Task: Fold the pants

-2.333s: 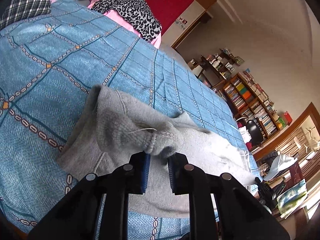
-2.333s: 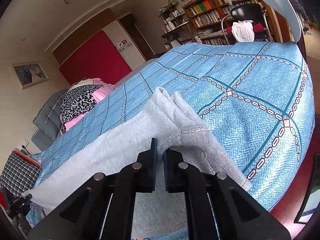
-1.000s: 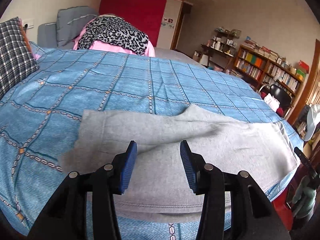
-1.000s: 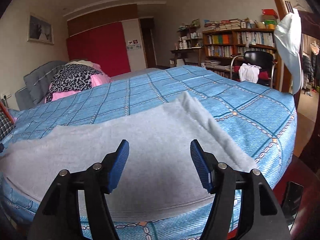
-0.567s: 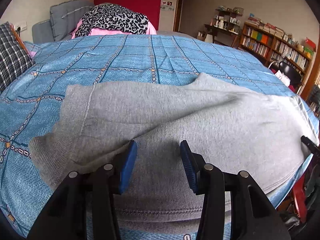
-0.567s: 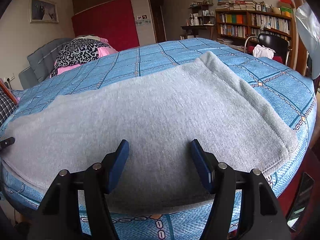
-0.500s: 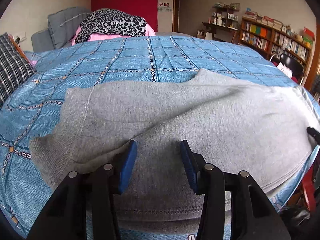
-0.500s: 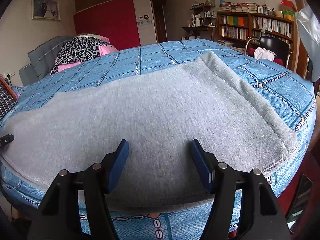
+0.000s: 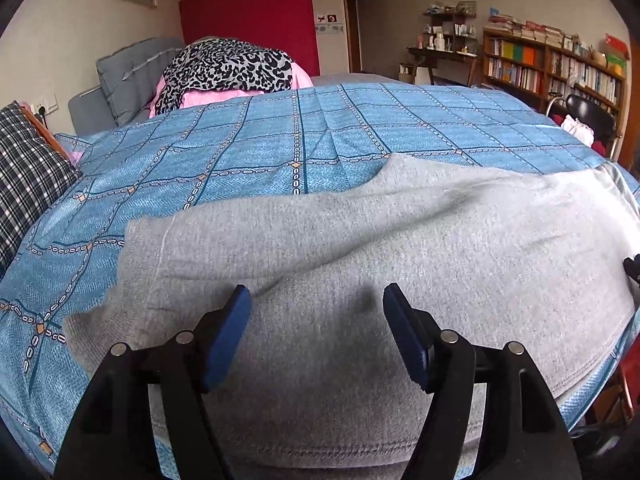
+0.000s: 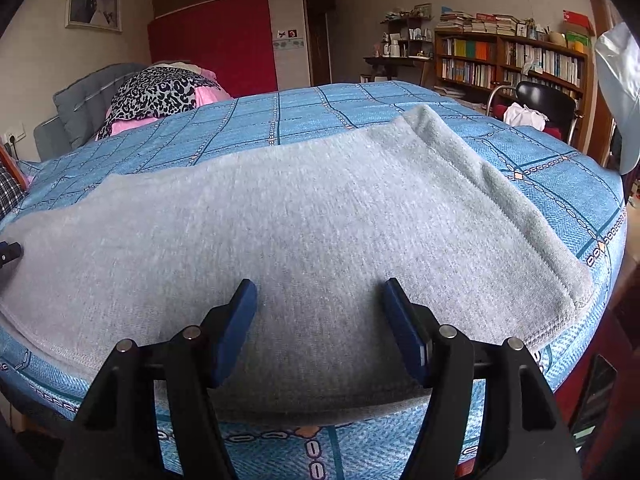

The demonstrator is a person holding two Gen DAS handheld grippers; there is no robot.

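- Now the grey knitted sweatpants (image 9: pixel 360 248) lie flat across the near edge of the blue quilted bedspread with chain-pattern squares (image 9: pixel 280 148), already folded lengthwise, one leg over the other
- The left gripper (image 9: pixel 316 320) is spreading its blue-padded jaws at this moment; a second ago they stood narrower, and two seconds ago they were pinched on a bunched piece of the fabric
- Nothing is clamped between the left pads now, though the cloth lies just under them
- The right gripper (image 10: pixel 318 312) hangs released over the other end of the garment (image 10: pixel 300 220), its jaws wide and holding nothing, much as a second ago
- The hemmed cuff end (image 10: pixel 520 216) rests toward the right side, near the mattress corner
- A shallow crease runs across the cloth in the left view; whether it is a wrinkle or a layer edge is hard to tell
- With both grips let go, the first fold looks laid down; the next move is probably a crosswise fold, cuffs to waistband
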